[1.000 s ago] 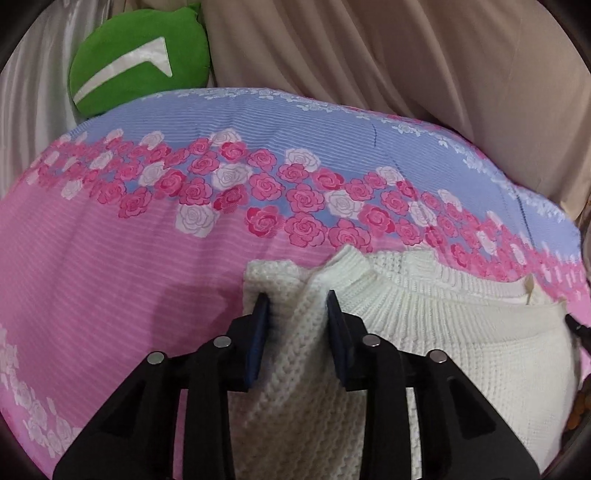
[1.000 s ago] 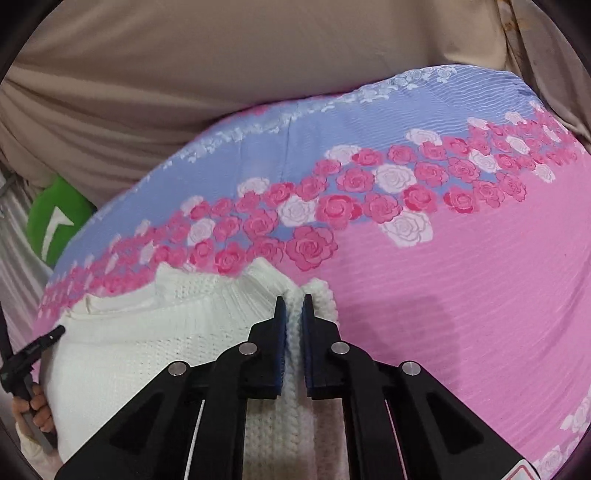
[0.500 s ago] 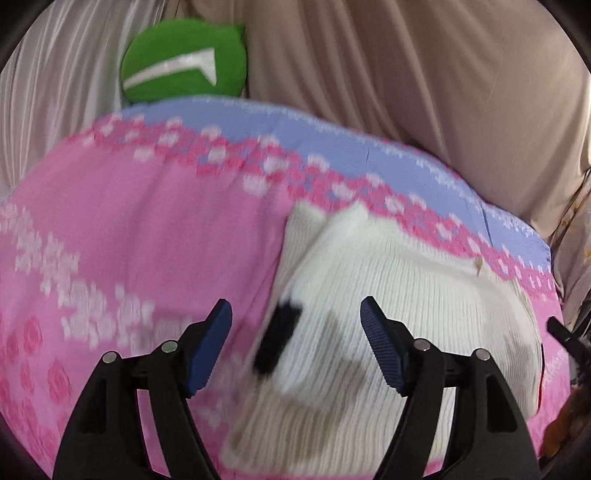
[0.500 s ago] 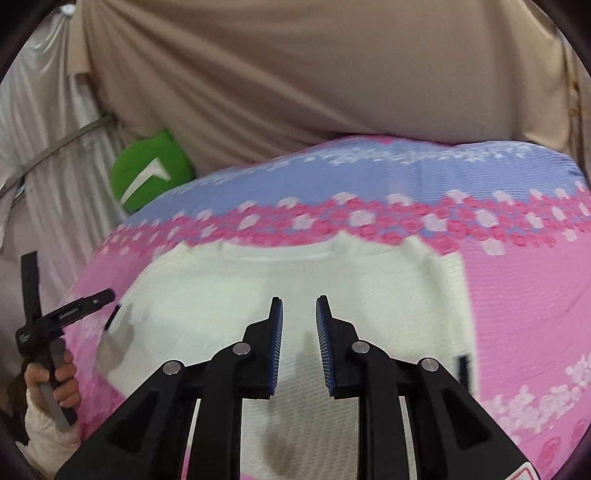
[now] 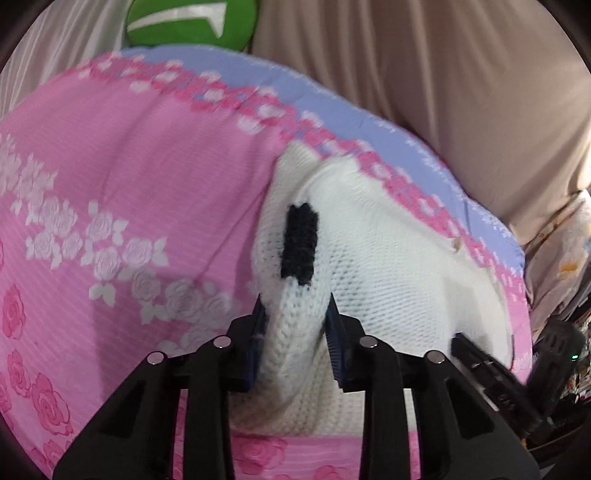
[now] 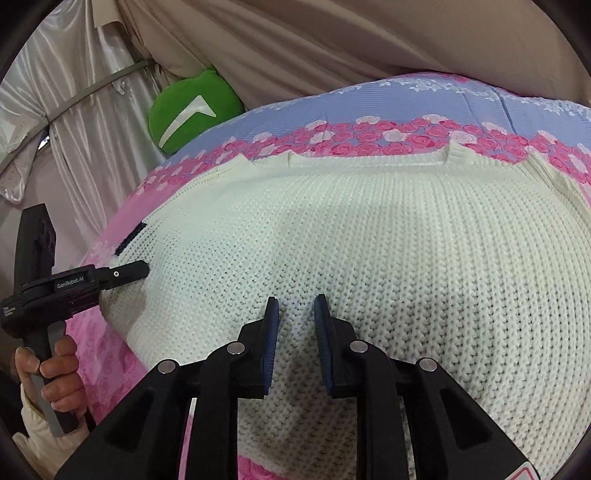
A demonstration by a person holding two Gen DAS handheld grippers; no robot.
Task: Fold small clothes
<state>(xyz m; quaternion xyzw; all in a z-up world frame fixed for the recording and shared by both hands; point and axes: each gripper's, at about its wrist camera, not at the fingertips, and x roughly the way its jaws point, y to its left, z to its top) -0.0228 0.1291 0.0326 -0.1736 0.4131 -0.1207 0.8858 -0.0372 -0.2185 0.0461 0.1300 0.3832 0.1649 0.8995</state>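
A white knitted sweater [image 6: 369, 240] lies spread on the pink and blue floral bedspread [image 5: 129, 166]. It bears a small black patch [image 5: 300, 243] near its left edge. My left gripper [image 5: 295, 306] is shut on a bunched fold of the sweater's left edge [image 5: 295, 332]; it also shows in the right wrist view [image 6: 125, 273] at the sweater's left side. My right gripper [image 6: 295, 301] hovers over the sweater's near middle, its jaws a little apart with only flat knit beneath them.
A green cushion [image 6: 192, 110] with a white mark sits at the bed's far left, also in the left wrist view [image 5: 192, 22]. Beige curtain [image 6: 332, 44] hangs behind the bed, silvery curtain [image 6: 74, 110] on the left. Clutter [image 5: 565, 295] lies at the bed's right.
My left gripper opened wide, moved down the sweater's left edge and closed on a fold there. My right gripper let go of the collar, opened slightly and pulled back over the sweater's near part.
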